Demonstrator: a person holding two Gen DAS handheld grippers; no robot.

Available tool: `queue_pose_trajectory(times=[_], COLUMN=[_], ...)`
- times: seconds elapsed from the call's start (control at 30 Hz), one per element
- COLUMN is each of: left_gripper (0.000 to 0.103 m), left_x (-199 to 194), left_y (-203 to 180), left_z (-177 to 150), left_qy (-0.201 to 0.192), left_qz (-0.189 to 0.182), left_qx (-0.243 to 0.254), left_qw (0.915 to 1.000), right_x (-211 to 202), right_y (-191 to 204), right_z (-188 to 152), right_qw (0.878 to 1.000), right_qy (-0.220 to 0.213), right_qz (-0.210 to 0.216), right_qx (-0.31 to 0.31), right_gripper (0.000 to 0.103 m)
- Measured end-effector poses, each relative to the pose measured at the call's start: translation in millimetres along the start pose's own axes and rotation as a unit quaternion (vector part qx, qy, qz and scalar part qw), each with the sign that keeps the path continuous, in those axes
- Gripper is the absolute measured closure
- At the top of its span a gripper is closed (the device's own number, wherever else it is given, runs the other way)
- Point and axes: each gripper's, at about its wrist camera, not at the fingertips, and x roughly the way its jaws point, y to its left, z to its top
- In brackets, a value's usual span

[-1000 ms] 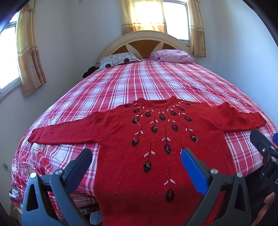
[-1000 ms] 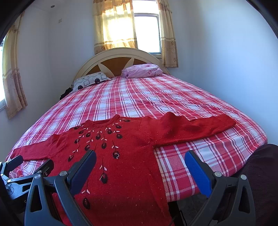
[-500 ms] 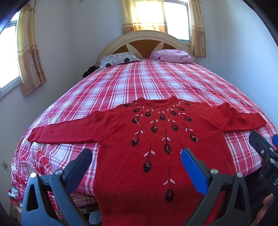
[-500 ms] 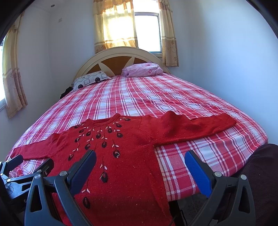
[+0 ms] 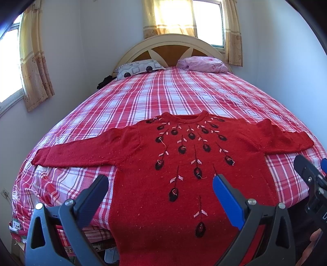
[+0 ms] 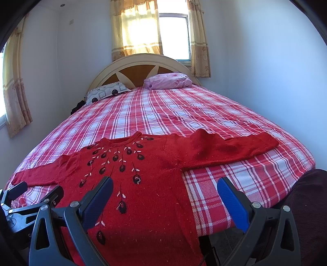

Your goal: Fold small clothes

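A bed [image 5: 184,96] with a red and white checked cover fills a small room with pale walls. At 12 o'clock stands its arched cream and wood headboard [image 5: 173,48], and behind that a bright window with yellow curtains [image 5: 169,18]. Another curtained window [image 5: 12,61] sits at 9 o'clock in the left wrist view. Two pillows lie against the headboard: a grey patterned pillow [image 5: 139,68] at 11 o'clock and a pink pillow [image 5: 202,64] at 1 o'clock. Something dark is bunched beside the grey one, too small to tell what it is.

The red sweater [image 5: 179,163] lies flat and face up on the near end of the bed, neck toward the headboard, both sleeves stretched out toward 9 and 3 o'clock. Its hem hangs over the near edge of the bed. Dark embroidered buds with pale stitches fan down from the collar.

The left gripper [image 5: 160,193] hangs over the sweater's lower body with its jaws spread wide and holding nothing. The right gripper [image 6: 164,194] hangs over the sweater's right side, jaws likewise wide apart and empty.
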Motion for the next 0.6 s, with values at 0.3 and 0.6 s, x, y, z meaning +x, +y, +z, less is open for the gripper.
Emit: queue_pose_trajectory(times=[0.3,0.6], left_gripper=[0.000,0.000], left_x=[34,84], left_y=[30,169], left_z=[-1,15], left_qy=[0.031,0.049], left_qz=[-0.001,0.107], left_qx=[-0.034,-0.134], left_qw=[0.9989,0.9839], right_x=[17,33], right_y=[2,22], right_z=[-7,31], right_qw=[1.000,0.997], right_qy=[0.007,-0.024], right_qz=[0.008,0.041], right_qx=[-0.015,-0.056], right_gripper=[0.001,0.001])
